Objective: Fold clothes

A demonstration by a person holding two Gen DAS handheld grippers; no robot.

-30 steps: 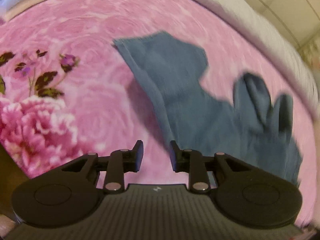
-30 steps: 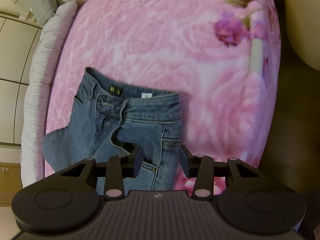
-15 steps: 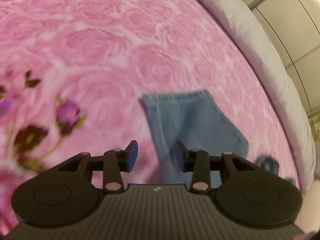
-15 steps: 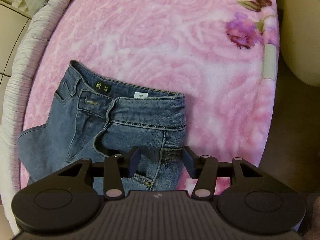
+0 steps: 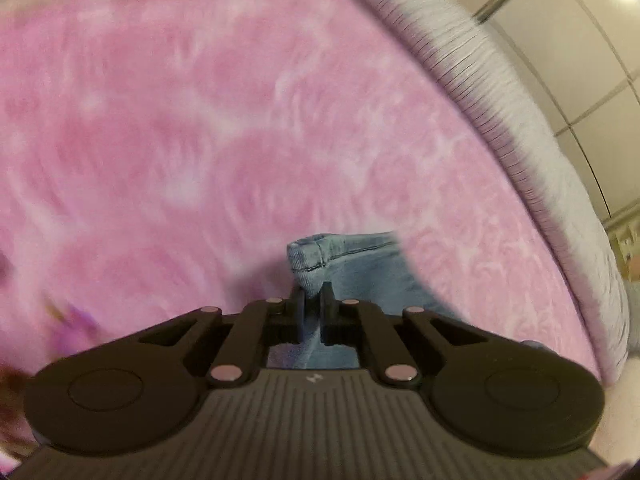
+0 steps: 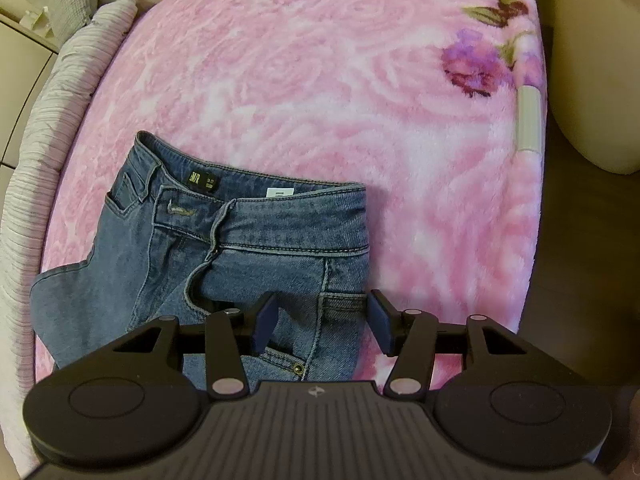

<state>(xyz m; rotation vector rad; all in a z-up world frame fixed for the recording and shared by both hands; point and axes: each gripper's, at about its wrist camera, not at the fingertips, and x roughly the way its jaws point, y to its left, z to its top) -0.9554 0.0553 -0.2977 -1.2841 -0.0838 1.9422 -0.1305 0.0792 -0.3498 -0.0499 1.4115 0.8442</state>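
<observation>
Left gripper (image 5: 311, 304), open half a second ago, now pinches the jeans (image 6: 256, 248) hem (image 5: 308, 258) between its fingers, ready to fold, while right gripper (image 6: 322, 322) hangs open above the hip on the pink blanket (image 6: 320, 80).

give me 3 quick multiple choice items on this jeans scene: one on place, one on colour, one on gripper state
1. Where do the jeans lie?
A. on the pink blanket
B. on a chair
C. in a basket

2. What colour are the jeans?
A. black
B. blue
C. white

3. How is the left gripper?
A. wide open
B. shut on the hem
C. out of view

Answers:
1 A, the waistband rests flat on the blanket.
2 B, blue denim in both views.
3 B, the fingers pinch the hem, while the right gripper is open.
</observation>
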